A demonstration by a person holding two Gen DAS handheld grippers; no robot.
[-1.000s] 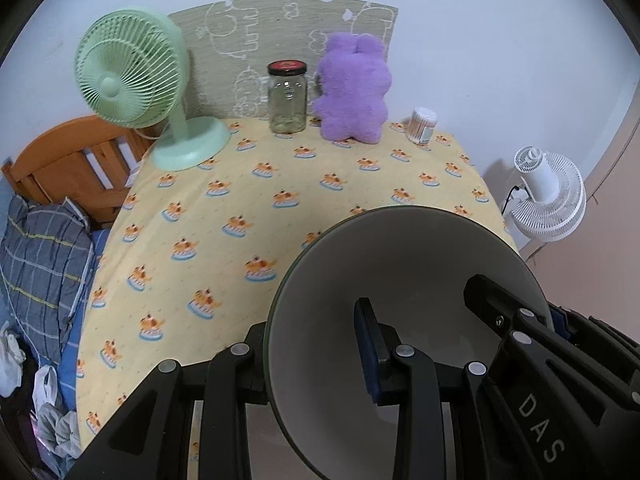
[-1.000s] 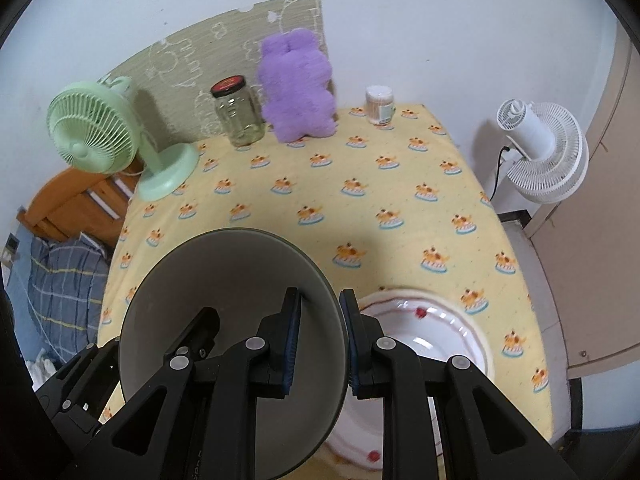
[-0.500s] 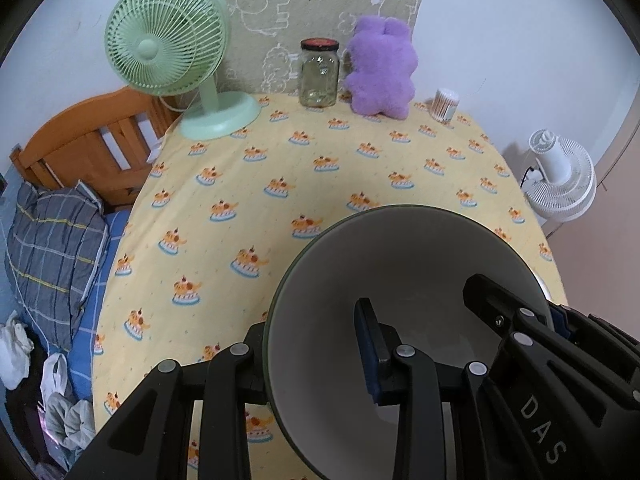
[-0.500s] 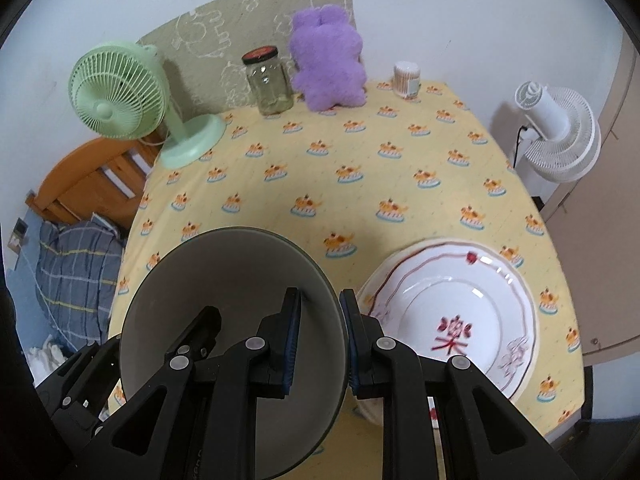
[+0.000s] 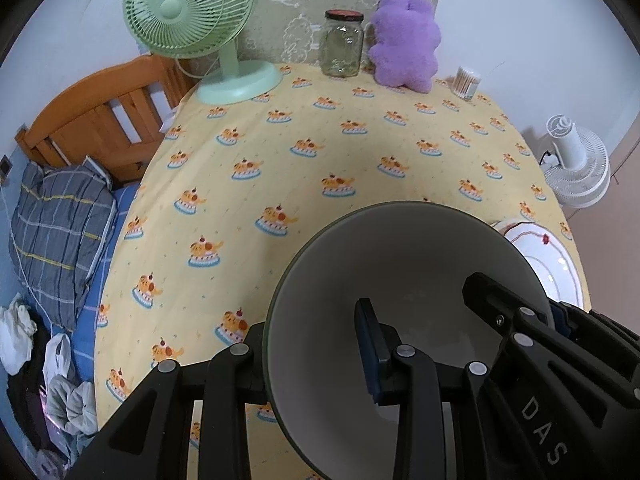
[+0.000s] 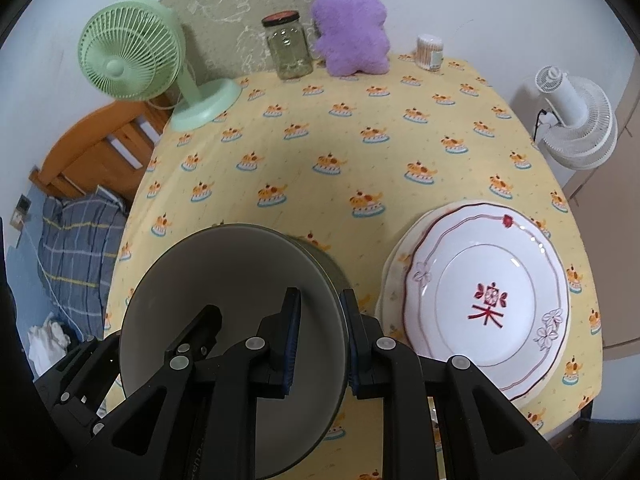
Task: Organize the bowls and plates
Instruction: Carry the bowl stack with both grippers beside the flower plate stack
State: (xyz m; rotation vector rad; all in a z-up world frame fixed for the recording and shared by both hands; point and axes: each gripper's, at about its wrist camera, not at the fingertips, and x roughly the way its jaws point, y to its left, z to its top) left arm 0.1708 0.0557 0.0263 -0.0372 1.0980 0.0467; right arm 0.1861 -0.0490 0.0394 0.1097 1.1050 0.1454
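We hold the grey bowl [image 6: 224, 300] by opposite rims, left gripper [image 5: 316, 344] and right gripper [image 6: 318, 344] both clamped, beside the plate [image 6: 486, 296]; it seems stiff, smooth, breakable

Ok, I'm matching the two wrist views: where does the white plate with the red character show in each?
Left wrist: white plate at the right edge, mostly hidden behind the grey bowl.
Right wrist: plate in full, lower right, beside the bowl.
Shared landmark: purple plush toy at the table's far edge.
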